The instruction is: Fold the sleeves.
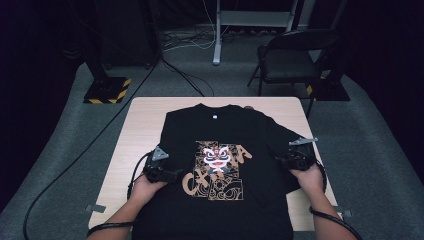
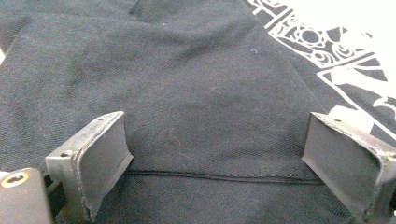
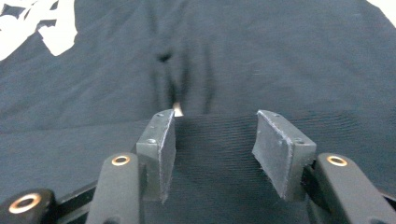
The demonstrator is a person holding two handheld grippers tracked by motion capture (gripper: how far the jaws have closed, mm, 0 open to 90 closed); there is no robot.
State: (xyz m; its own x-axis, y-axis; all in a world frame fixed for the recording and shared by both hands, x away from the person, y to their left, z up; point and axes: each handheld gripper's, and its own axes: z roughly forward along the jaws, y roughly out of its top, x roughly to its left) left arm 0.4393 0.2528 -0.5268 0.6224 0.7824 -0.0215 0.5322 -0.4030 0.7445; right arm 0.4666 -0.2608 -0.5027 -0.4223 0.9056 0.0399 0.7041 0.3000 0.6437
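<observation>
A black T-shirt [image 1: 215, 130] with a tan and white lion-mask print [image 1: 217, 167] lies face up on the light wooden table [image 1: 145, 115]. My left gripper [image 1: 176, 173] rests at the shirt's left side, beside the print. In the left gripper view the left gripper [image 2: 215, 126] stands wide open over a folded fabric edge [image 2: 219, 177], pinching nothing. My right gripper [image 1: 281, 158] is at the shirt's right side, pointing inward. The right gripper [image 3: 215, 121] has its jaws partly apart over the ribbed cloth [image 3: 215, 154], pads clear of it; wrinkles [image 3: 173, 74] gather just ahead.
Behind the table on the grey floor stand a black folding chair [image 1: 290, 60], a desk leg [image 1: 217, 35] and a stand base with yellow-black stripes [image 1: 107, 90]. Cables [image 1: 185, 75] trail across the floor. Bare table shows left and right of the shirt.
</observation>
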